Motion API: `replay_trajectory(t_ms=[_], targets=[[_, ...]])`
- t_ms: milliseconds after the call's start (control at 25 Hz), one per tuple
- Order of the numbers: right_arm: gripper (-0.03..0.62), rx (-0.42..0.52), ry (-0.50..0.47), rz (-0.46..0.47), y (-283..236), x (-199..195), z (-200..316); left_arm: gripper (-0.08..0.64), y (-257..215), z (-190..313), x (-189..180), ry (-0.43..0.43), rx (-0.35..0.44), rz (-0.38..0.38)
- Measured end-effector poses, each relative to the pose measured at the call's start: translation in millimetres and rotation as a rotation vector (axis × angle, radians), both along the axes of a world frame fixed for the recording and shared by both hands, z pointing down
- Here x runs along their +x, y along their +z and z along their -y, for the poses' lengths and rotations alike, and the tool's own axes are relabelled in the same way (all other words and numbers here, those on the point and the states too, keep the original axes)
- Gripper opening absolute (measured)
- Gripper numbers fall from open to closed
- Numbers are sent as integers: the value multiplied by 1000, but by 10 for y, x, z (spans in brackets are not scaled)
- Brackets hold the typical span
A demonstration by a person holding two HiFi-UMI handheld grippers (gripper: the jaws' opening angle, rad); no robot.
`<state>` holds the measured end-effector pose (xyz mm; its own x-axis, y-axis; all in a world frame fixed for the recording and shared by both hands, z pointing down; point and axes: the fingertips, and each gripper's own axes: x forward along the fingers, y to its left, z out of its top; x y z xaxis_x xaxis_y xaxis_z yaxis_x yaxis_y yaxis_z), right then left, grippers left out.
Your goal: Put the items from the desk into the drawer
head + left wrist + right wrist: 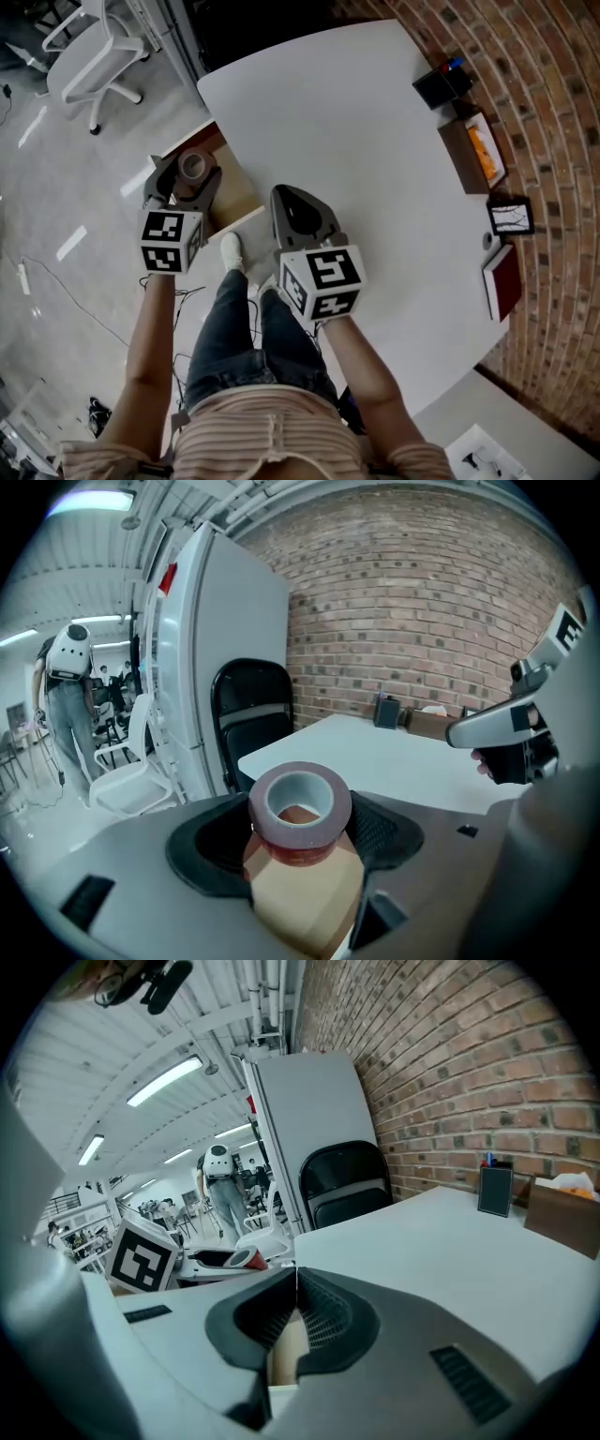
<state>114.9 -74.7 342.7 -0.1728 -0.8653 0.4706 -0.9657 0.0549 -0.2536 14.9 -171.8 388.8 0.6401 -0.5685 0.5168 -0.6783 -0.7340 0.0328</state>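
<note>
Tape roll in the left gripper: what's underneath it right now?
The tape roll, clamped by the left gripper, hangs over the open drawer; only bare tan bottom shows there. The gripper's body hides the drawer's other parts.

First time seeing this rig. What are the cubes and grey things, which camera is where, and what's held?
A person holds a claw in each hand; the marker cubes are part of them. One picture is from a head camera looking down; the other two are from cameras on the claws. The left claw grips a tape roll over the open drawer. The right claw is shut, empty. On the desk lie a pen holder, box, frame and red book.
</note>
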Motion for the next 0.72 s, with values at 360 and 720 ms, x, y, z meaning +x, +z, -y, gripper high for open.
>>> replay_trajectory(t_ms=[360, 720], targets=[[18, -51, -93, -23, 268, -541, 370, 311, 588, 190, -280, -11, -67, 31], [18, -163, -170, -23, 694, -927, 582, 311, 1134, 338, -360, -18, -148, 33]])
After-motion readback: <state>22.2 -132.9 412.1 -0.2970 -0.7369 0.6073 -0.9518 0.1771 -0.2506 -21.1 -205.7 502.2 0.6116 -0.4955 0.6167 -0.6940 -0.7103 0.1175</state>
